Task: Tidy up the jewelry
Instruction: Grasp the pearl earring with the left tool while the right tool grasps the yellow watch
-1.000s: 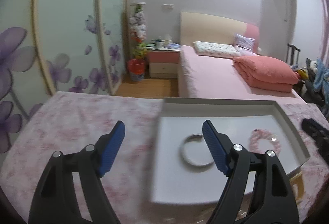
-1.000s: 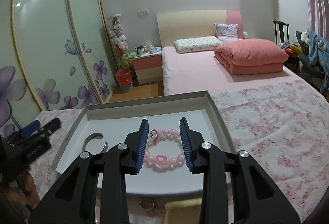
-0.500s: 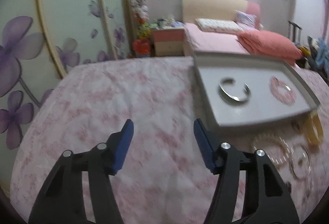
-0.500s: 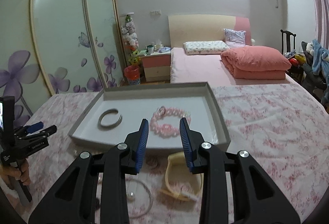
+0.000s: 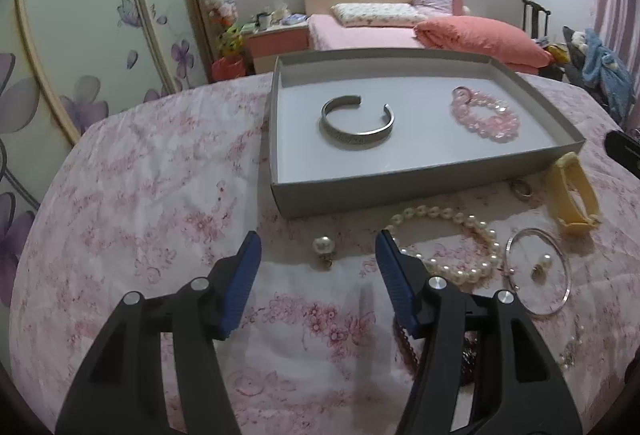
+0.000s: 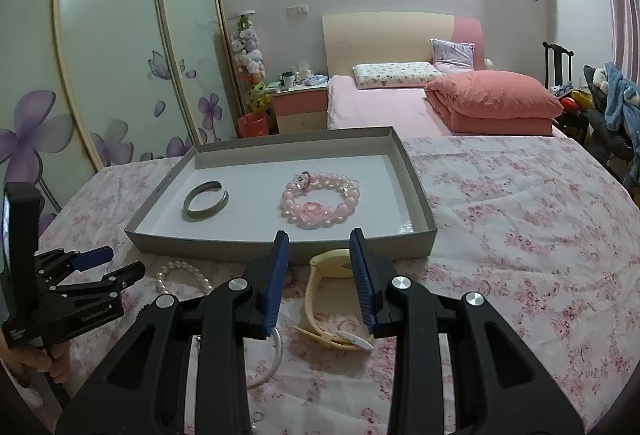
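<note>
A grey box tray (image 5: 400, 191) (image 6: 280, 247) on the floral cloth holds a silver cuff bangle (image 5: 357, 121) (image 6: 205, 200) and a pink bead bracelet (image 5: 485, 114) (image 6: 320, 200). In front of it lie a pearl earring (image 5: 323, 248), a pearl bracelet (image 5: 448, 245) (image 6: 184, 273), a thin silver hoop (image 5: 538, 271), a small ring (image 5: 521, 189) and a yellow watch (image 5: 572, 197) (image 6: 332, 299). My left gripper (image 5: 318, 267) (image 6: 104, 267) is open and empty, just short of the pearl earring. My right gripper (image 6: 318, 271) is open and empty, over the yellow watch.
A dark beaded piece (image 5: 404, 343) lies under my left gripper's right finger. A bed (image 6: 400, 103) with a pink quilt, a nightstand (image 6: 298, 105) and a flowered wardrobe (image 6: 120, 55) stand behind the table. The floral cloth (image 6: 520, 235) stretches to the right.
Both grippers have drawn back from the tray toward the table's near side. The loose jewelry in front of the tray has come into view. Both stay open and empty.
</note>
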